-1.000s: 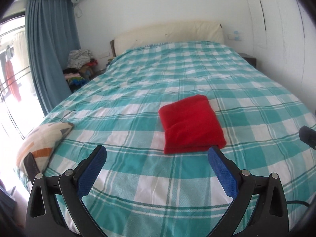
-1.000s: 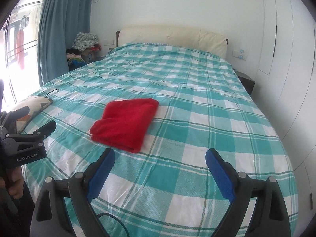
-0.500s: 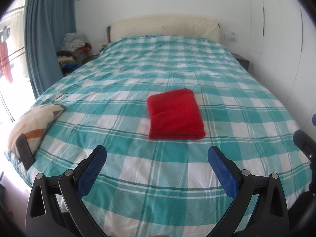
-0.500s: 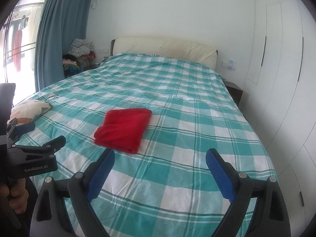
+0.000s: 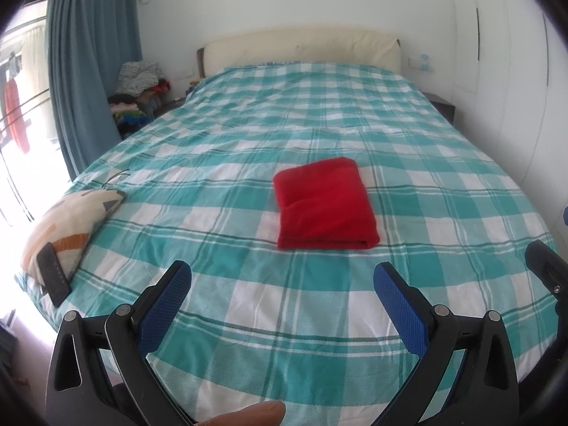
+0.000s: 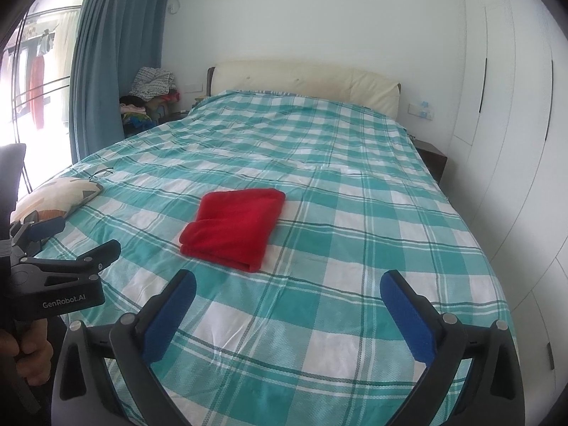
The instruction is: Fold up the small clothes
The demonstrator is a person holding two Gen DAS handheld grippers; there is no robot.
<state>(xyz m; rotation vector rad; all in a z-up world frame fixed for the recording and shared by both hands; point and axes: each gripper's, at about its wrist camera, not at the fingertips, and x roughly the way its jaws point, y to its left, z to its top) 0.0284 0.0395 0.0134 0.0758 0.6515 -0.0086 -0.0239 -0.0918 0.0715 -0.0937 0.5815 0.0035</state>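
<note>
A red cloth (image 5: 325, 204) lies folded into a flat rectangle on the teal checked bed cover (image 5: 248, 319), near the middle of the bed's near half. My left gripper (image 5: 282, 273) hangs above the bed's foot, short of the cloth, its blue pads wide apart and bare. In the right wrist view the same cloth (image 6: 234, 229) lies ahead and to the left of my right gripper (image 6: 289, 280), whose jaws are opening with nothing between them. The left gripper (image 6: 80, 238) shows at that view's left edge, held by a hand (image 6: 30, 358).
A patterned pillow (image 5: 67, 220) with a dark flat device (image 5: 53, 277) on it lies at the bed's left edge. A heap of clothes (image 5: 138, 85) stands by the blue curtain (image 5: 88, 64). White wardrobe doors (image 6: 504, 124) line the right side, with a nightstand (image 6: 431, 154) beside the headboard.
Both grippers have drawn back from the red cloth, so it looks smaller and farther off. The right gripper's pads stand slightly wider apart. The cloth itself has not moved.
</note>
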